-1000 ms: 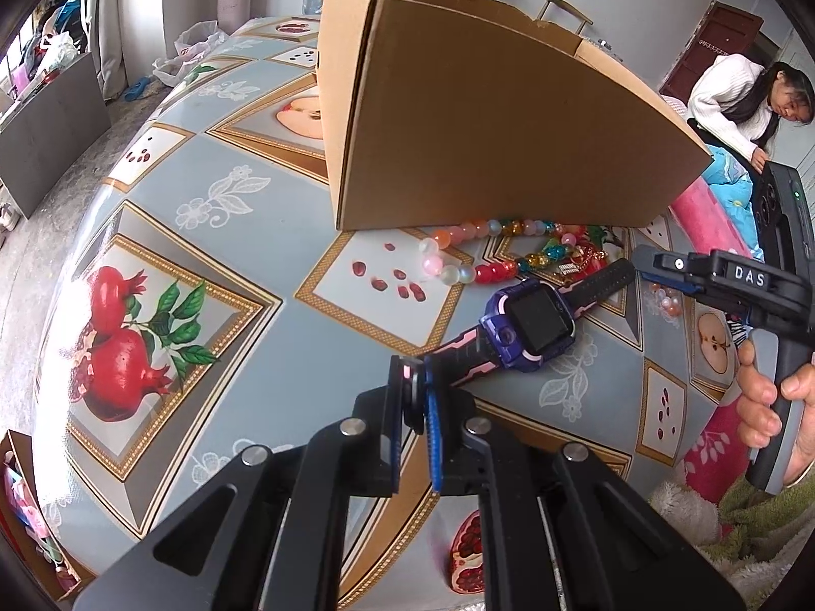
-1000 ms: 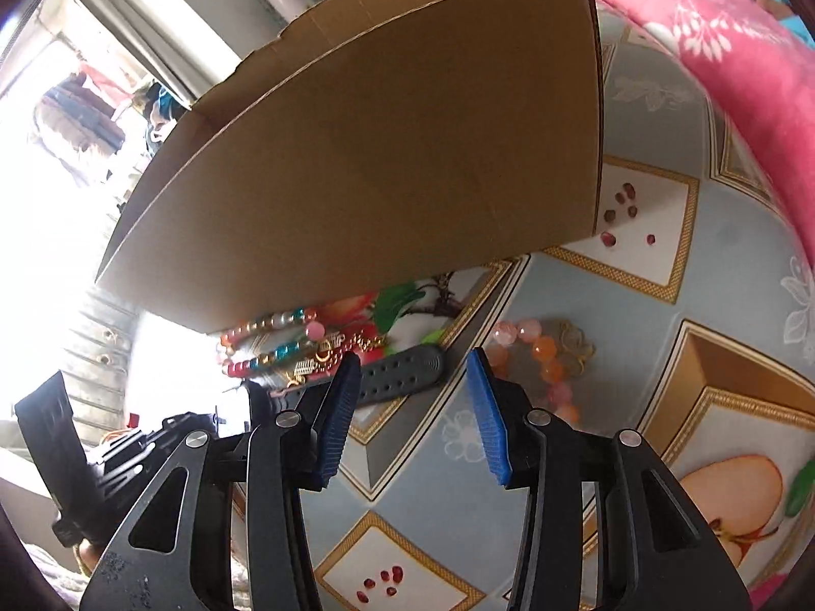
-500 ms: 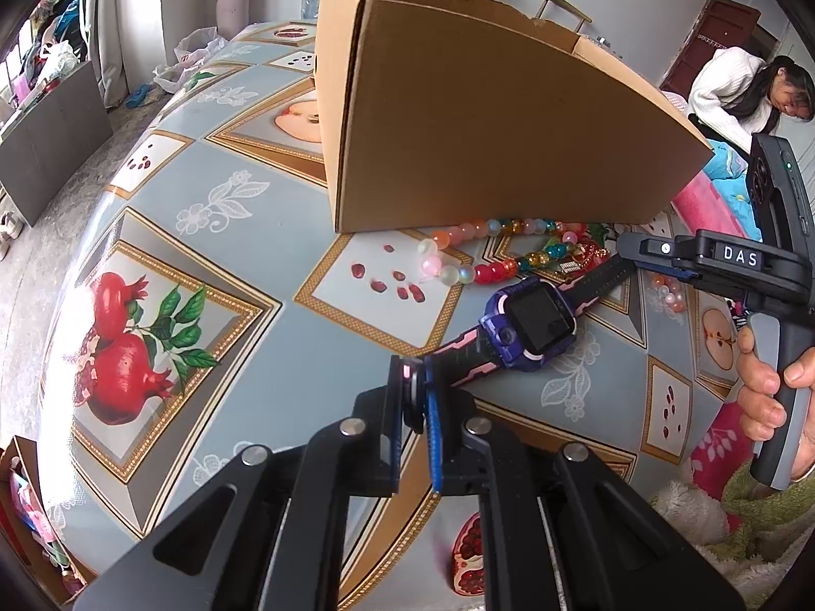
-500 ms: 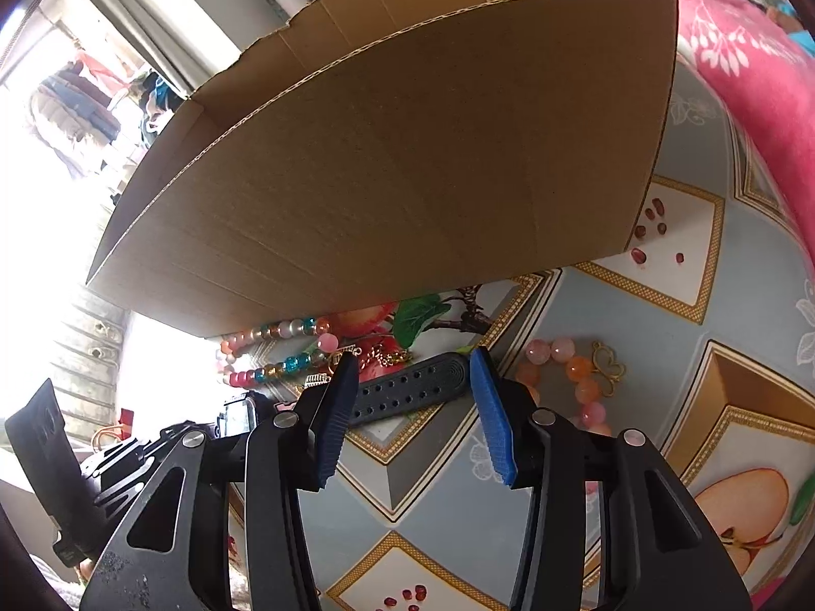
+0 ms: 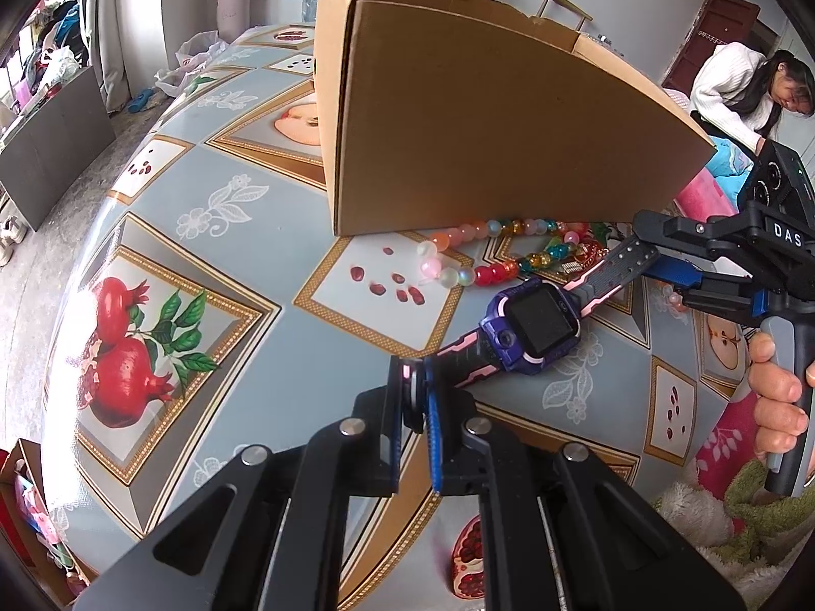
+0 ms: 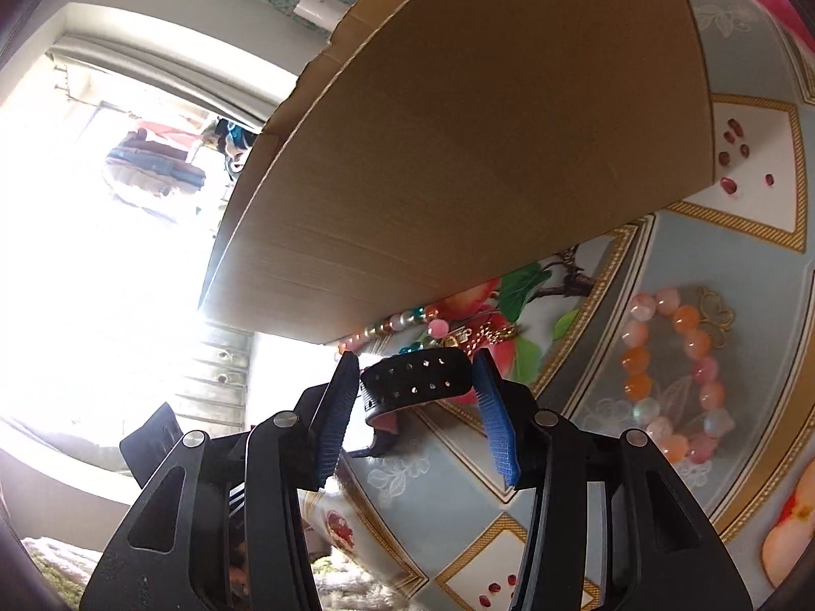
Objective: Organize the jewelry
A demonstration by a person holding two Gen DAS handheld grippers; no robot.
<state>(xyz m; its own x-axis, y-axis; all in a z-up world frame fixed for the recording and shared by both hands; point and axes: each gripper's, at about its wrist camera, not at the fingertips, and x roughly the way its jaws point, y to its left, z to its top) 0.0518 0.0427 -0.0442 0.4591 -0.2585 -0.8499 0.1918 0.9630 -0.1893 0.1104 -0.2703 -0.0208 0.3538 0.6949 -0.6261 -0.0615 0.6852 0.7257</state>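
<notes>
Two claws at watch (image 5: 535,323): left (image 5: 415,397) clamps strap, right (image 6: 415,387) parted; box (image 5: 484,117), beads (image 5: 479,254) close behind.

- Daylight floods both views. In the right wrist view the window (image 6: 102,214) at left is blown out to white, washing out the wall and whatever lies around it.
- The cardboard box (image 6: 484,153) stands against that light there, so its near face is dim and brown.
- In the left wrist view glare bleaches the tabletop (image 5: 66,305) at its left edge, beside the printed pomegranates.
- Both pictures bulge strongly: the box's straight edges bow and the tabletop curves away, with black corners.
- The left view is crisp; the right is softer, its beaded bracelet (image 6: 672,371) slightly hazy.
- Shadows are soft and short.
</notes>
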